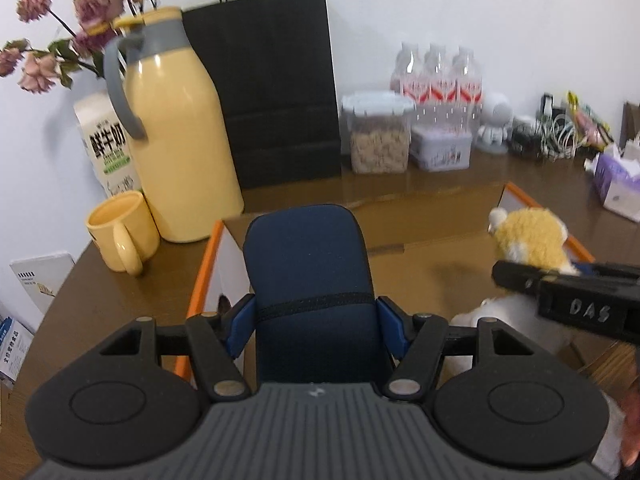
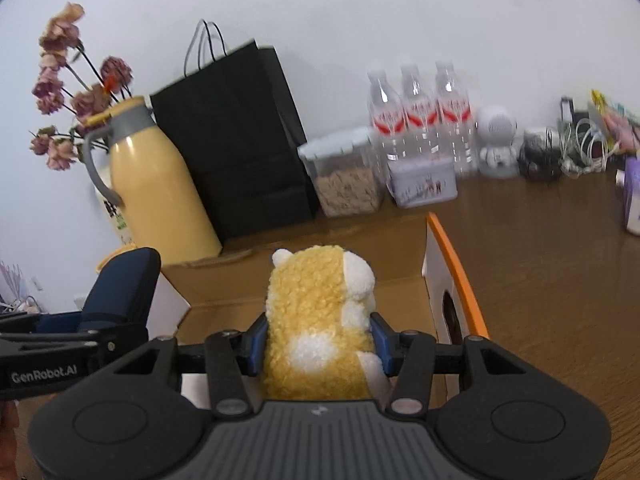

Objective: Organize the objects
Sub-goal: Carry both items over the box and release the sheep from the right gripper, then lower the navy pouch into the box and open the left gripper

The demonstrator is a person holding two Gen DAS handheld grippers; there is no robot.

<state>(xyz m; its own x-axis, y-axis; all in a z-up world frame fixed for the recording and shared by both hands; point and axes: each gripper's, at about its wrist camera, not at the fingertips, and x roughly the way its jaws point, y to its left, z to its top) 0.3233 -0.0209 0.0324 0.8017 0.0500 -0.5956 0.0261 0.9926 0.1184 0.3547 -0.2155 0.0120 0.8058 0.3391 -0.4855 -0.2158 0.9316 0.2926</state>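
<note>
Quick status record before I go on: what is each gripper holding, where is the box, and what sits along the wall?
left gripper: shut on navy pouch
right gripper: shut on yellow plush toy
cardboard box: open, orange-edged, on the wooden table, under both held items
left of box: yellow mug, yellow jug, milk carton
along wall: black paper bag, cereal container, three water bottles
</note>
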